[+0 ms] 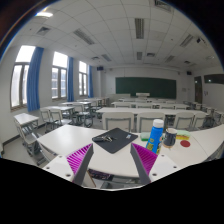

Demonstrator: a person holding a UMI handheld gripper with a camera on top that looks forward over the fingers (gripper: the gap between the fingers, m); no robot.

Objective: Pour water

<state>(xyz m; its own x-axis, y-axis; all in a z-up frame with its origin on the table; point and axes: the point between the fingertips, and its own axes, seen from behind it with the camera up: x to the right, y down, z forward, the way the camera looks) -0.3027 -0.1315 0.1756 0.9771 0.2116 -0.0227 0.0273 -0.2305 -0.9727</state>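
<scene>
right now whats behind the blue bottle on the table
Behind the blue bottle stand a red object, a dark cup-like thing, and chairs along the table. The bottle covers part of the cup-like thing. The gripper is open.

A classroom, seen across its desks.
Rows of pale desks (85, 108) and chairs (118, 119) ran back to a long green chalkboard (145, 87) on the far wall; blue curtains (36, 78) hung beside tall windows (22, 72), and strip lights (138, 27) lined the ceiling.
</scene>
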